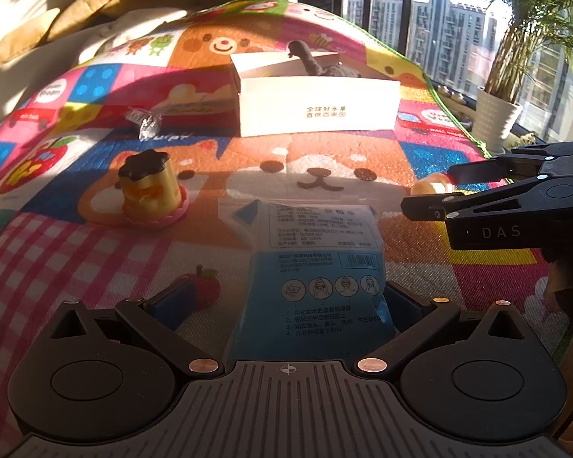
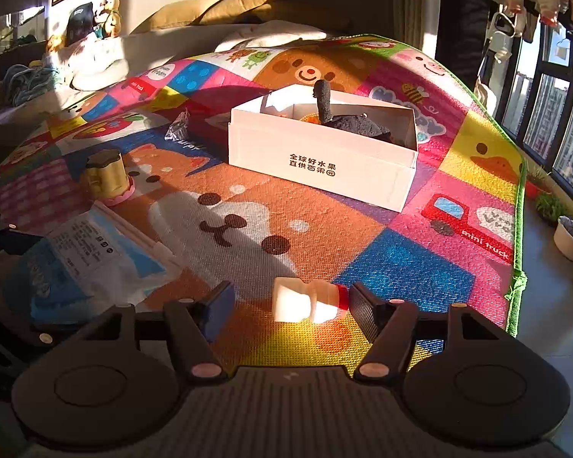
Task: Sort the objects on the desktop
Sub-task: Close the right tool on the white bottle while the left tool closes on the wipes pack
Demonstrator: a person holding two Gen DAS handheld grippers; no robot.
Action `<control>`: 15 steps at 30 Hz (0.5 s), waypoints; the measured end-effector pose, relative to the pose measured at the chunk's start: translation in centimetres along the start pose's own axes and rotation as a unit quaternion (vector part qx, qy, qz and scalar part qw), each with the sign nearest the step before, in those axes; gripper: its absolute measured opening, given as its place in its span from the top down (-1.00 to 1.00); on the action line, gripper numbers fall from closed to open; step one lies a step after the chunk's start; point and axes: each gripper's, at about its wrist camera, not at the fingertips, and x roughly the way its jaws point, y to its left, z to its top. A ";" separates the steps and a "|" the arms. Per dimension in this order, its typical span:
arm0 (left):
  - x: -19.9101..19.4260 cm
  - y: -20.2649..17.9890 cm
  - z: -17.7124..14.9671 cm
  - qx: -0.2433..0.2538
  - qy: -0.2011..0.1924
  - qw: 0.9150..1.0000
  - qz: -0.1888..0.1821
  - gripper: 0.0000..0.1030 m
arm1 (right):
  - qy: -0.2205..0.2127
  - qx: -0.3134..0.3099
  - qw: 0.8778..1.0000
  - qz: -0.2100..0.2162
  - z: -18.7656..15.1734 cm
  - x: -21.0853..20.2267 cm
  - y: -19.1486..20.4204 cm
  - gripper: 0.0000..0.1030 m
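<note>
On the colourful mat [image 2: 294, 206], a small white bottle [image 2: 305, 301] with a red cap is seen lying on its side between the fingers of the right gripper [image 2: 290, 305]. The jaws stand partly open: the left pad is well clear of the bottle's base, while the right pad sits at the cap, and whether it touches cannot be told. Nothing is gripped there.

The left gripper [image 1: 286, 301] is spread wide over a blue packet [image 1: 313, 267] lying flat on the mat; both blue pads are kept at the packet's edges, and no squeeze is visible.

Further back, a white box [image 2: 321, 156] is set on the mat with a dark plush toy [image 2: 347, 118] inside it, its neck raised above the rim. A yellow pudding toy [image 1: 152, 191] is stood upright on its pink base, left of the packet. A crumpled clear wrapper [image 1: 145, 122] is left near the box's left end.
</note>
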 end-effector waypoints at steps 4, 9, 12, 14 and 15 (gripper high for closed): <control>0.0 0.0 0.0 0.001 0.000 1.000 0.001 -1.00 | 0.012 0.016 1.000 -0.009 0.0 0.8 -0.4 -0.08; 0.0 -0.1 0.0 0.001 0.000 1.000 0.001 -1.00 | -0.001 0.049 0.999 -0.015 -0.2 0.7 -1.5 -0.08; -0.5 0.2 0.1 -0.006 -0.011 1.000 -0.015 -1.00 | -0.001 0.043 0.999 -0.013 -0.1 0.8 -1.4 0.02; -1.3 0.1 0.2 -0.007 -0.036 0.999 -0.028 -1.00 | -0.001 0.033 0.999 -0.011 0.0 0.8 -1.1 0.17; -1.6 0.0 0.3 -0.001 -0.045 0.999 -0.028 -1.00 | -0.002 0.029 1.000 -0.011 0.0 0.7 -1.0 0.17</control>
